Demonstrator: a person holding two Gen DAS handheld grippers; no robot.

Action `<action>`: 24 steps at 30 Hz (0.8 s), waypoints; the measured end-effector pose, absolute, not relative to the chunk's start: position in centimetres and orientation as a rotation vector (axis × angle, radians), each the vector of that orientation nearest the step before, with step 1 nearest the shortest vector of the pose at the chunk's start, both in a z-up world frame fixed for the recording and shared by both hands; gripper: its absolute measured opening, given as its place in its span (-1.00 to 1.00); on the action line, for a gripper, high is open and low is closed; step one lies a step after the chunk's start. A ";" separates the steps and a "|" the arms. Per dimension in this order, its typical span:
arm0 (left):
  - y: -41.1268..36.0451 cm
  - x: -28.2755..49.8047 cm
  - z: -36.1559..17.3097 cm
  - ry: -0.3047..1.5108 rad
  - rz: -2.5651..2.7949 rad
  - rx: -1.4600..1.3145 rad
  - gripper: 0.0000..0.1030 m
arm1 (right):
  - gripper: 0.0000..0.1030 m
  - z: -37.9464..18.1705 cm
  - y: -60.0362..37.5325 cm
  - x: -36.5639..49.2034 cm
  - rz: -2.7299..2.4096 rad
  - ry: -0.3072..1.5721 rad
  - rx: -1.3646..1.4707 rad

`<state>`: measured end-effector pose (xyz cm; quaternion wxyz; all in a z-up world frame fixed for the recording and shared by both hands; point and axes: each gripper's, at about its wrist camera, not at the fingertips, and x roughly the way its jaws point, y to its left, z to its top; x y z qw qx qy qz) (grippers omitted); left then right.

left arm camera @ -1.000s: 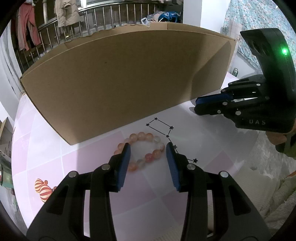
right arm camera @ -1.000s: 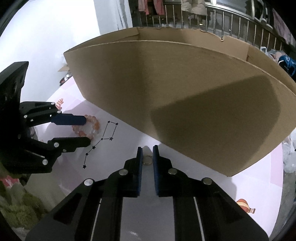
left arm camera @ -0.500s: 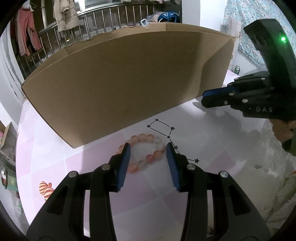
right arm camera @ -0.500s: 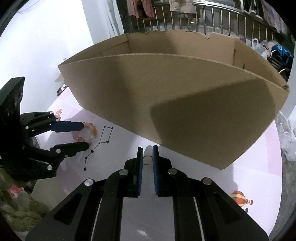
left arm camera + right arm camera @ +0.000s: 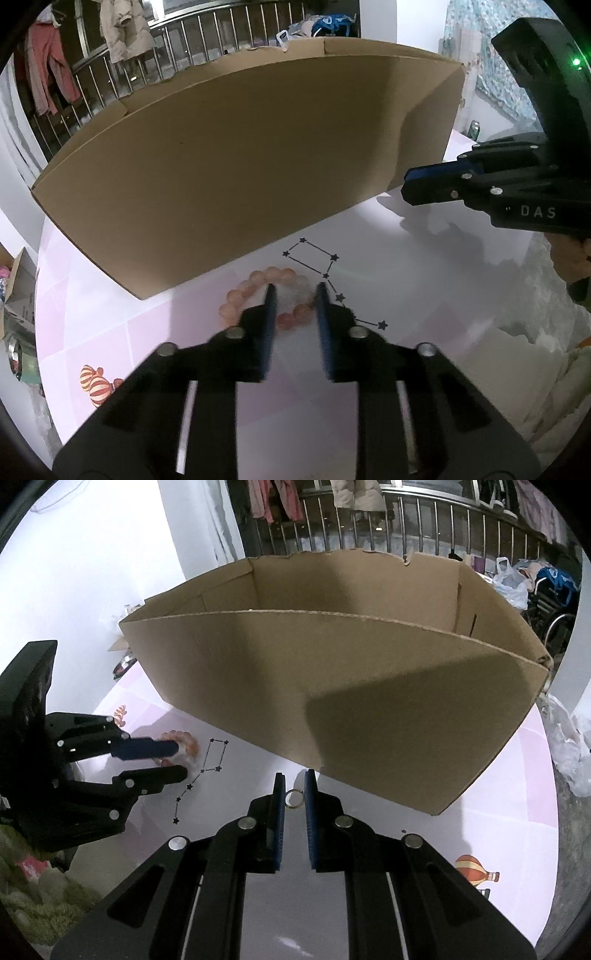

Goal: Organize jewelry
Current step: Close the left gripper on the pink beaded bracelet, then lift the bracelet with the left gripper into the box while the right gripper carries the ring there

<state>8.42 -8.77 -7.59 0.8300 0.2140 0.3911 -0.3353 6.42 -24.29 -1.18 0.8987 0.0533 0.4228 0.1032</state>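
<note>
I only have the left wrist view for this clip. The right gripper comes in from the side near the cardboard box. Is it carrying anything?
Observer: Yes. The right wrist view shows a small metal ring pinched between the fingers of the right gripper, in the air in front of the box.
Operator: Is that box open on top?
Observer: Yes. The cardboard box has no lid or flaps over it. Its inner walls show from that side, but its floor is hidden behind the near wall.
</note>
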 end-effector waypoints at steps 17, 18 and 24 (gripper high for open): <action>-9.6 8.1 -6.1 0.857 -0.632 0.435 -0.84 | -0.79 -0.4 -24.8 5.5 0.202 0.843 0.119; -9.5 8.3 -6.0 0.855 -0.629 0.435 -0.84 | -0.79 -0.3 -24.8 5.4 0.201 0.840 0.118; -9.3 8.1 -5.4 0.833 -0.607 0.443 -0.84 | -0.79 0.2 -24.8 5.0 0.201 0.823 0.115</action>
